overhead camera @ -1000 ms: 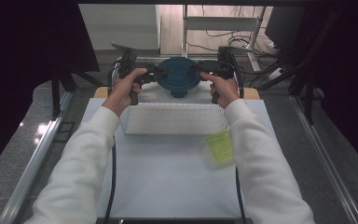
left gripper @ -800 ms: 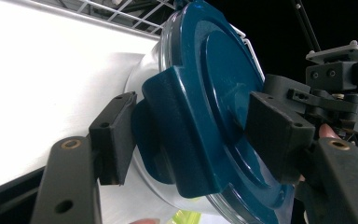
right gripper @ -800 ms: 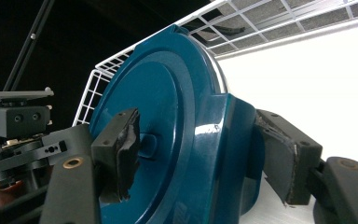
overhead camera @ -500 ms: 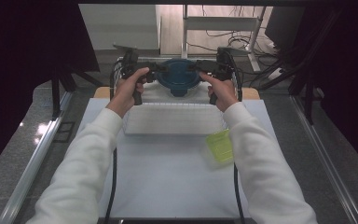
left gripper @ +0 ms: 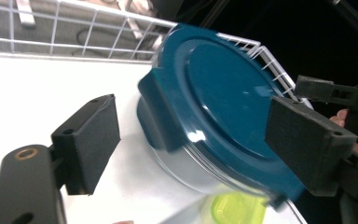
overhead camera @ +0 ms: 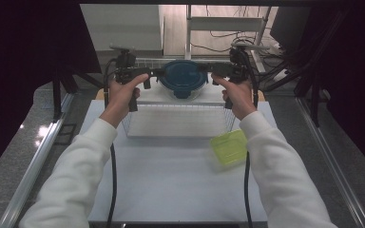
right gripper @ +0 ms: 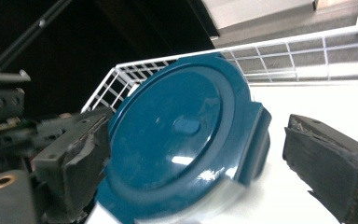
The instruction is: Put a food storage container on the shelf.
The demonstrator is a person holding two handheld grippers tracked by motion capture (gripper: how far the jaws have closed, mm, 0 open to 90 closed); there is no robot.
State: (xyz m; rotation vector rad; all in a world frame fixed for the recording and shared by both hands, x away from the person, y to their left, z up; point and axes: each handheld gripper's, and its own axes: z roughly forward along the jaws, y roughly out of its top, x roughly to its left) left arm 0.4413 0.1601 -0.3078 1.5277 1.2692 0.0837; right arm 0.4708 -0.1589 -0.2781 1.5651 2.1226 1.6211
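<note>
The left gripper [overhead camera: 158, 74] and the right gripper [overhead camera: 208, 69] sit on either side of a round bowl with a dark blue lid [overhead camera: 183, 76]. Both have just been opening their jaws, which now stand apart. In each gripper view the bowl shows between the jaws, but the pads do not press on it. The bowl sits in a white wire basket [overhead camera: 178, 119] at the far end of the table [overhead camera: 171, 180]. It looks like clear glass under the lid, though that part is blurry. A small green box [overhead camera: 228, 148] lies near the basket.
</note>
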